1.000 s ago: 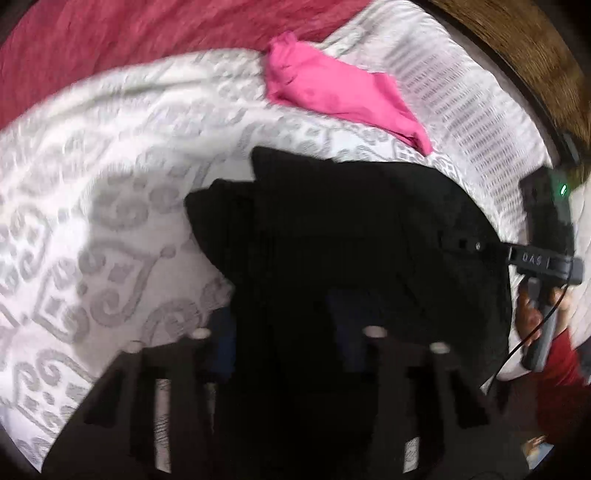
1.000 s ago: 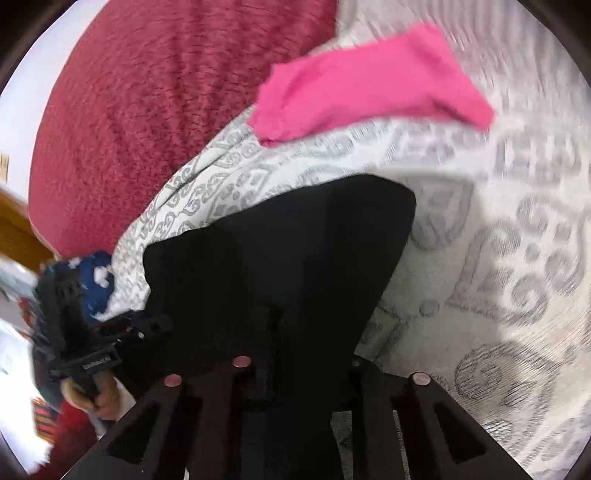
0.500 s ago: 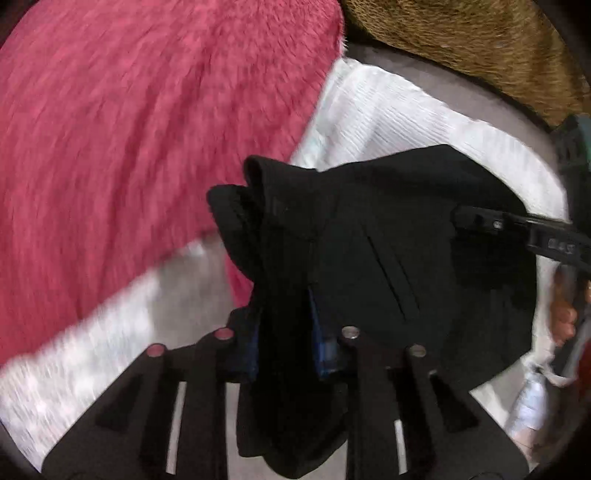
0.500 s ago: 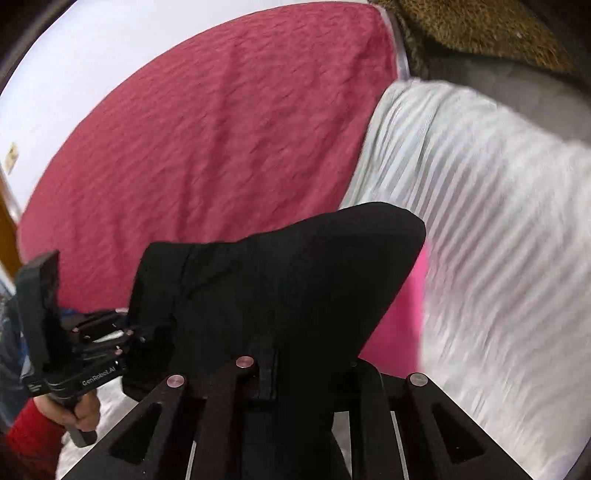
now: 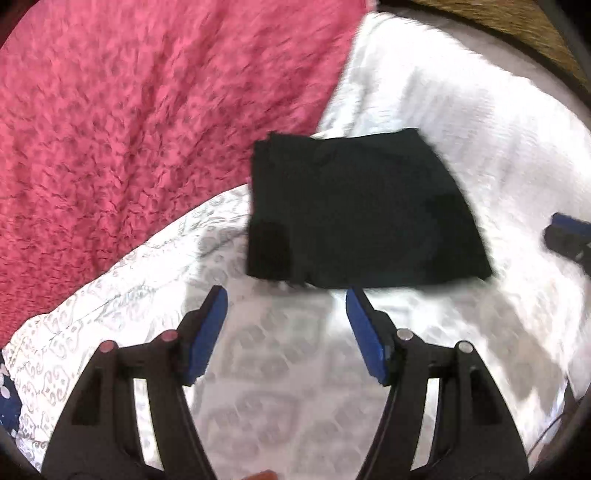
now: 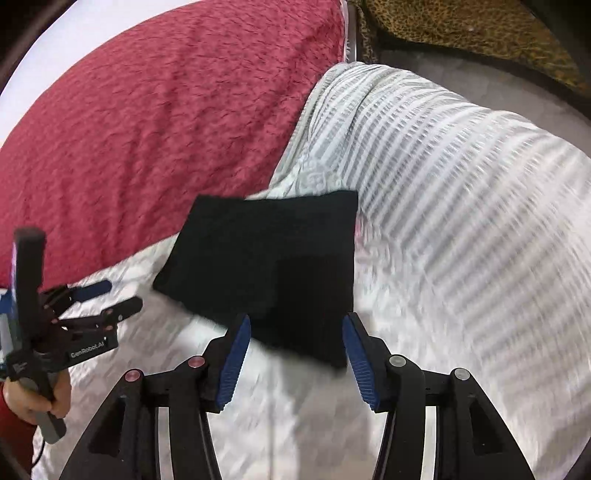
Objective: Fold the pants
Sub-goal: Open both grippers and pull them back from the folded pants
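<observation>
The black pants (image 5: 354, 214) lie folded into a flat square on the white patterned bedspread (image 5: 288, 387); they also show in the right wrist view (image 6: 273, 269). My left gripper (image 5: 286, 295) is open and empty, just short of the pants' near edge. My right gripper (image 6: 295, 325) is open and empty, its blue pads (image 6: 232, 362) at the near edge of the pants. The left gripper shows at the left of the right wrist view (image 6: 110, 299), held in a hand.
A red textured blanket (image 5: 129, 110) covers the bed to the left and behind the pants. A leopard-print cloth (image 6: 461, 26) lies at the far top right. The right gripper's tip (image 5: 569, 236) shows at the right edge of the left wrist view.
Both grippers held the pants lifted; now the pants lie flat near the red blanket, and both grippers have opened and pulled back. The pink cloth is out of sight.
</observation>
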